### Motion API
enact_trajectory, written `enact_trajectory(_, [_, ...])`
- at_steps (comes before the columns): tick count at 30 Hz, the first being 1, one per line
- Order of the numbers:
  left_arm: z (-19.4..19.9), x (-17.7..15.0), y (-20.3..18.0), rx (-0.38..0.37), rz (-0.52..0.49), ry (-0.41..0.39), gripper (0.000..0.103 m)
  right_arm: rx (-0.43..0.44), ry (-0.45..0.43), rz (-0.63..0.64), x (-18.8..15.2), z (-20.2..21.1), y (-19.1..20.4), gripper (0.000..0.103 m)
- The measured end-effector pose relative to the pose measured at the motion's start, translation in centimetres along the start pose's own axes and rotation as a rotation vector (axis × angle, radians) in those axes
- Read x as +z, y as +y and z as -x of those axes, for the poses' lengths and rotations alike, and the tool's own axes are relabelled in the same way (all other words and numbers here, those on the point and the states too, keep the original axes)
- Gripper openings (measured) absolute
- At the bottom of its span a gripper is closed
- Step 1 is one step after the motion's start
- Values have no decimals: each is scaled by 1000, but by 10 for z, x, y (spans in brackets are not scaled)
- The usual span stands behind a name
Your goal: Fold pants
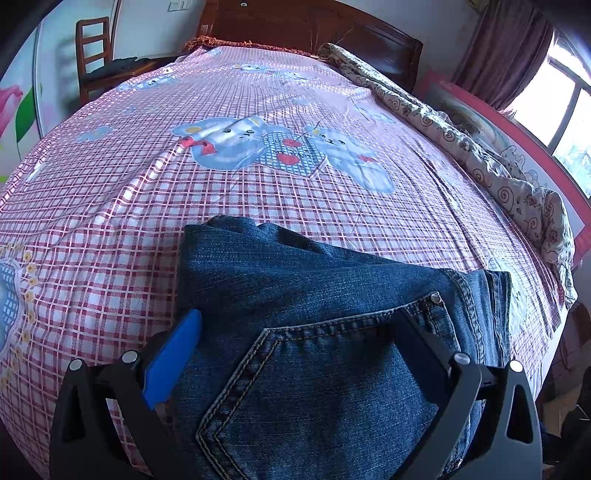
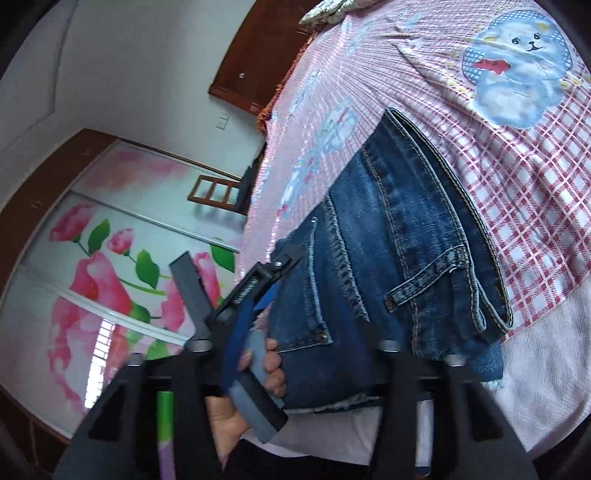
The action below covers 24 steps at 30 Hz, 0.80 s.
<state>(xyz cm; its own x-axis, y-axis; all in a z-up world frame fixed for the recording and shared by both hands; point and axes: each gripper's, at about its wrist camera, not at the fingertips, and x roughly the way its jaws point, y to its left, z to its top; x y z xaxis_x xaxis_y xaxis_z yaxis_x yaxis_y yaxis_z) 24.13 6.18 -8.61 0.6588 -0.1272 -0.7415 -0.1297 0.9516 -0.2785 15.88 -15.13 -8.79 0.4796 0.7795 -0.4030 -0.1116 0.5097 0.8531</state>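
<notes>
Blue jeans (image 1: 314,295) lie folded on the pink checked bed sheet (image 1: 258,206), back pocket facing up. My left gripper (image 1: 295,317) stands wide over them. Its blue-padded finger (image 1: 173,362) sits at the fold's left edge and the dark finger (image 1: 417,339) rests on the denim near the waistband. In the right wrist view the jeans (image 2: 388,240) show a belt loop and waistband. My right gripper (image 2: 275,269) is open. Its grey left finger (image 2: 190,291) is free in the air, and the denim hides the other finger. A hand (image 2: 273,369) holds the left gripper (image 2: 258,291) against the jeans.
A floral quilt (image 1: 480,155) lies bunched along the bed's right side below a window (image 1: 565,103). A wooden headboard (image 1: 295,22) closes the far end, and a chair (image 1: 92,48) stands at the far left. A flower-printed wardrobe (image 2: 92,258) stands beside the bed.
</notes>
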Motion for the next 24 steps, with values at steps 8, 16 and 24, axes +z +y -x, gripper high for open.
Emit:
enact_trajectory(8, [0, 0, -1, 2, -2, 0, 101, -36, 34, 13, -2, -13, -3, 68])
enact_trajectory(16, [31, 3, 21, -148, 86, -20, 101, -128, -132, 52, 29, 49, -20, 68])
enact_trajectory(24, [58, -16, 74, -281, 136, 17, 101, -112, -100, 28, 50, 46, -54, 68])
